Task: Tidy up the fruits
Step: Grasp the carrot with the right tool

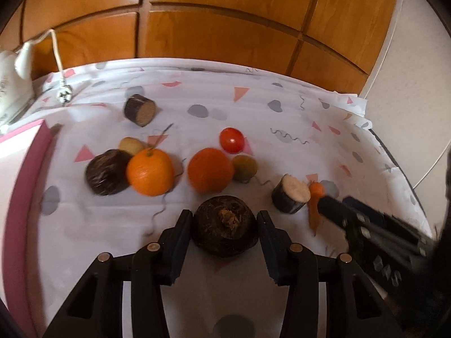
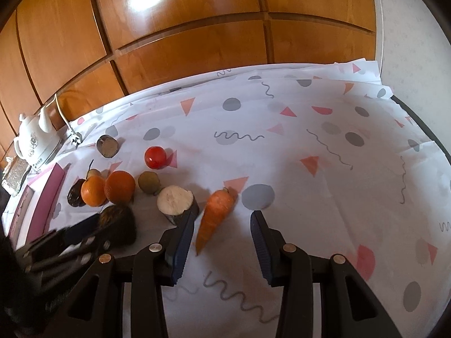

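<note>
My left gripper (image 1: 225, 221) is shut on a dark round root (image 1: 225, 236) that rests on the patterned tablecloth, a pad touching each side. Beyond it lie two oranges (image 1: 150, 171) (image 1: 210, 170), a red tomato (image 1: 231, 140), a kiwi (image 1: 244, 167), a dark purple lump (image 1: 105, 173) and a white-fleshed cut piece (image 1: 291, 197). My right gripper (image 2: 222, 218) stands open around an orange carrot (image 2: 217, 214), which lies on the cloth nearer the left finger (image 2: 183, 233), untouched by the right one. In the right wrist view the left gripper (image 2: 84, 233) and the root (image 2: 118, 222) show blurred at the left.
A pink box (image 1: 25, 183) lies along the left edge, with a white kettle (image 1: 11, 84) and its cord behind it. A cut dark cylinder (image 1: 140, 109) sits at the back. Wooden panels (image 1: 225, 28) close off the far side. The tablecloth (image 2: 338, 183) stretches to the right.
</note>
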